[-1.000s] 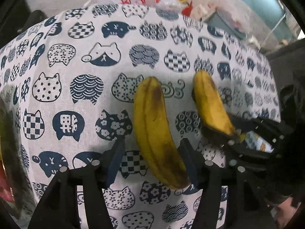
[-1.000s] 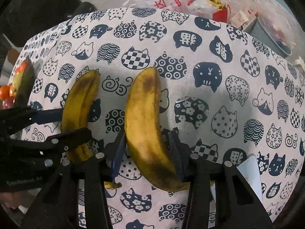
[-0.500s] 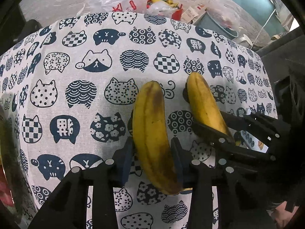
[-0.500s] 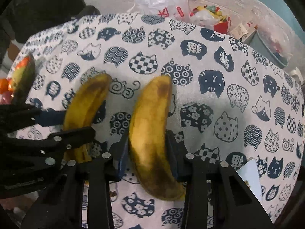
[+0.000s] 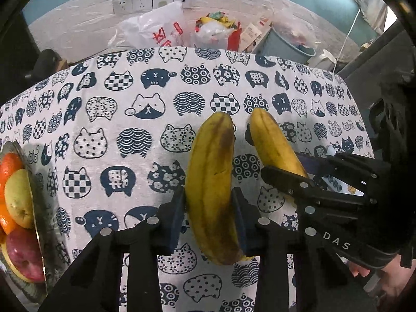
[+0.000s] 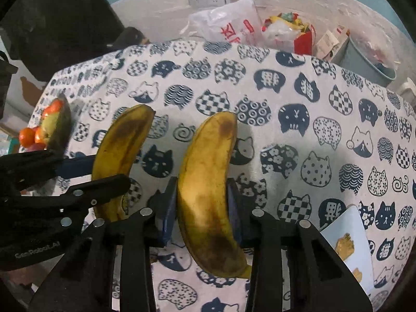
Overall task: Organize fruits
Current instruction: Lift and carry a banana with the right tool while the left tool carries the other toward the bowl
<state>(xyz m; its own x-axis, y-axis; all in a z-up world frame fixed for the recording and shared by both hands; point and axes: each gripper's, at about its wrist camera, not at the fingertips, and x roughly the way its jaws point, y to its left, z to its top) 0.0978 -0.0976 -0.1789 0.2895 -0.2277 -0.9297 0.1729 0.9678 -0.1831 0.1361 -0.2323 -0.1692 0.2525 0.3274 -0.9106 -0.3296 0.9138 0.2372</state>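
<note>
- Clamping a banana each, both grippers have their fingers pressed against the fruit's flanks: the left gripper [image 5: 209,208] grasps the browner banana [image 5: 212,182] near its lower half, and the right gripper [image 6: 201,208] grasps the other banana [image 6: 208,182] at about the same place along its length.
- Gripping low on the body, near the stem end, leaves the far tips free and pointing toward the bench's far edge; I judge this keeps each fruit steady for carrying.
- Side by side, the two bananas sit close but apart, over the middle of the cat-print cloth [image 5: 117,140] that covers the bench.
- At the bench's left edge stands a metal bowl [image 5: 39,208] with oranges and apples in it, probably where the bananas are headed.
- A small printed card [image 6: 348,236] lies on the cloth near the right edge.
- Compared with a second ago, the left fingers have gone from standing wide of the banana to closing onto it, and the right fingers have tightened too.
- Both fruits now appear lifted off the cloth, with more of the bench and the clutter behind its far edge in view.
</note>
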